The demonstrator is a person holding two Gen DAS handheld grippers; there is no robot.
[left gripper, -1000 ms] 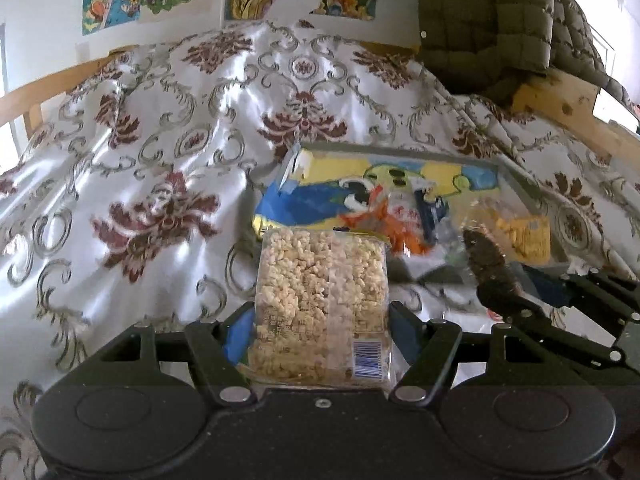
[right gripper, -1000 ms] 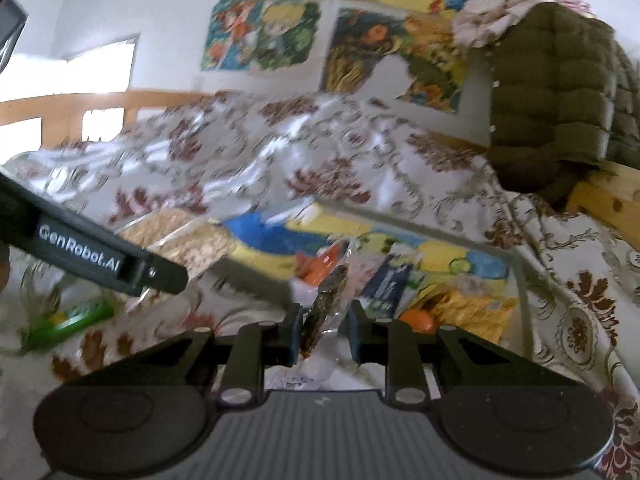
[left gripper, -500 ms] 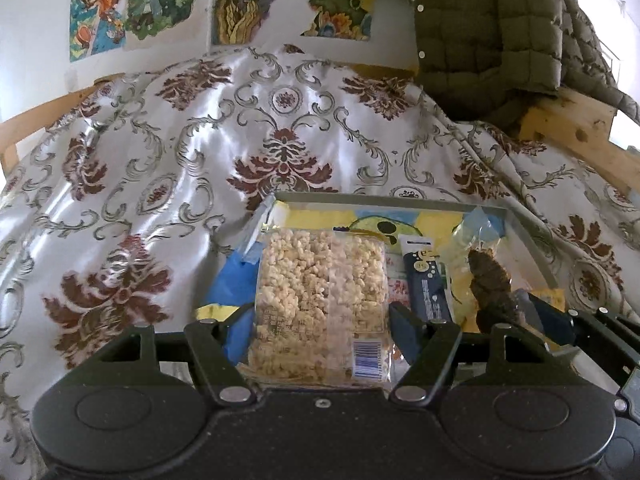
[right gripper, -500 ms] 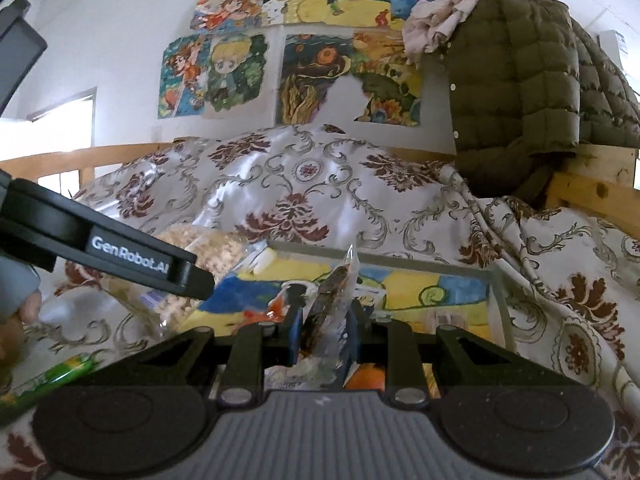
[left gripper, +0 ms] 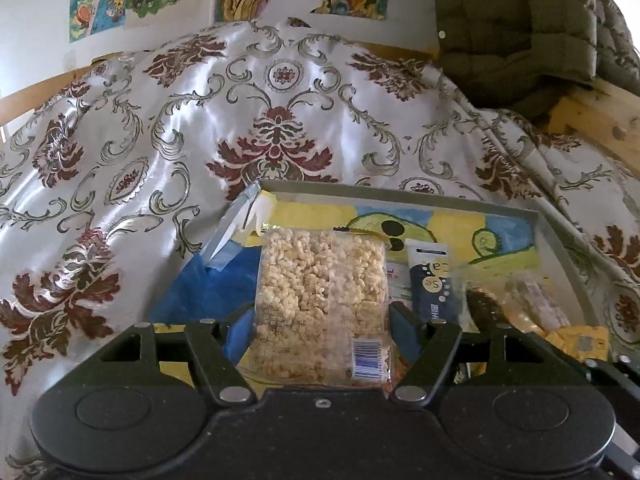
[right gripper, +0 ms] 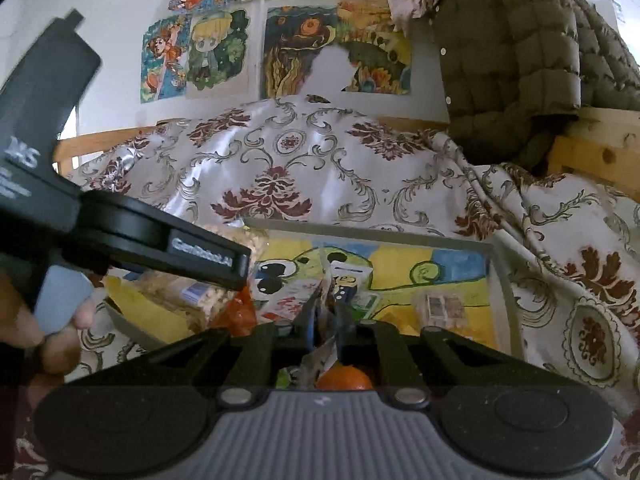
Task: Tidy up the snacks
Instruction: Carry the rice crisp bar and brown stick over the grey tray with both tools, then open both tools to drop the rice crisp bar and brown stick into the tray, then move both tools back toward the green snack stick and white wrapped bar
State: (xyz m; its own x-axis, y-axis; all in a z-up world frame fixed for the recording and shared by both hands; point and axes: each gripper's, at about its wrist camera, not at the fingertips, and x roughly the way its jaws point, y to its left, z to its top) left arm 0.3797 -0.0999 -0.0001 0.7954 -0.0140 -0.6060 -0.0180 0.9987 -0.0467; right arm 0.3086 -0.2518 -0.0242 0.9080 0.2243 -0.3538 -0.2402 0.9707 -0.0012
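My left gripper [left gripper: 322, 314] is shut on a clear packet of puffed rice [left gripper: 320, 300], held upright over the left part of a shallow tray [left gripper: 400, 192] with a cartoon-painted bottom. That packet [right gripper: 176, 292] also peeks out beneath the left gripper [right gripper: 236, 268] in the right wrist view. My right gripper [right gripper: 325, 312] hangs over the near side of the tray [right gripper: 360, 232]. Its jaws are closing, nearly together, pinching the crinkled clear wrapper [right gripper: 320, 354] of a dark brown snack [left gripper: 486, 306]. A dark blue packet [left gripper: 432, 284] lies in the tray.
More snacks lie in the tray: a yellow packet [left gripper: 580, 340], an orange round item [right gripper: 340, 378], a small clear packet [right gripper: 444, 308]. The tray rests on a patterned bedspread [left gripper: 160, 140]. An olive quilted jacket [left gripper: 540, 20] hangs over a wooden frame [left gripper: 592, 120] at right. A person's hand [right gripper: 60, 328] holds the left gripper.
Both grippers have come closer to the tray, and the puffed rice packet now hangs over it. The right jaws have narrowed on the clear wrapper.
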